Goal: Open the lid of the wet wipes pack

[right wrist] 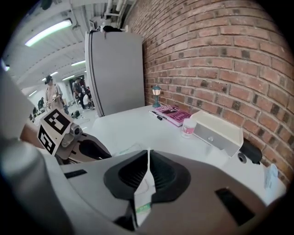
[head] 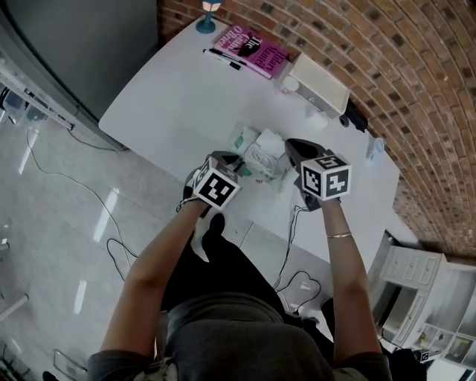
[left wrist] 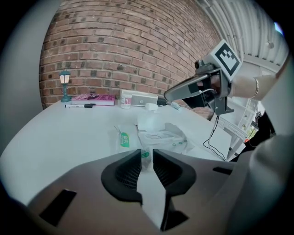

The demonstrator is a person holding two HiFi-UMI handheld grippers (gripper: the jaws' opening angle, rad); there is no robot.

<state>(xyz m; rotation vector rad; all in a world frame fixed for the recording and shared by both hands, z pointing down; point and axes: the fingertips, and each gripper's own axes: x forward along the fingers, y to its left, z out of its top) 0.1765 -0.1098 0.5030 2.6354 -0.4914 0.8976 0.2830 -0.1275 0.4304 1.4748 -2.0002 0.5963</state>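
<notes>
The wet wipes pack (head: pixel 260 158), a white soft pack with green print, lies near the front edge of the white table (head: pixel 163 104). My left gripper (head: pixel 236 162) is shut on the pack's near end, and its white wrapper fills the gap between the jaws (left wrist: pixel 146 160). In the left gripper view the pack (left wrist: pixel 161 135) stretches away, with a white lid panel (left wrist: pixel 148 121) raised at its far end. My right gripper (head: pixel 290 146) hovers at the pack's right side (left wrist: pixel 161 98). Its jaws (right wrist: pixel 148 160) are shut on a thin white flap (right wrist: pixel 142 206) with green print.
At the table's back lie a pink book (head: pixel 253 48), a black pen (head: pixel 223 58), a small blue lamp (head: pixel 208 15), a little jar (head: pixel 288 85) and a white box (head: pixel 320 82). A brick wall is behind them. Cables hang below the front edge. A grey fridge (right wrist: pixel 115 73) stands at the left.
</notes>
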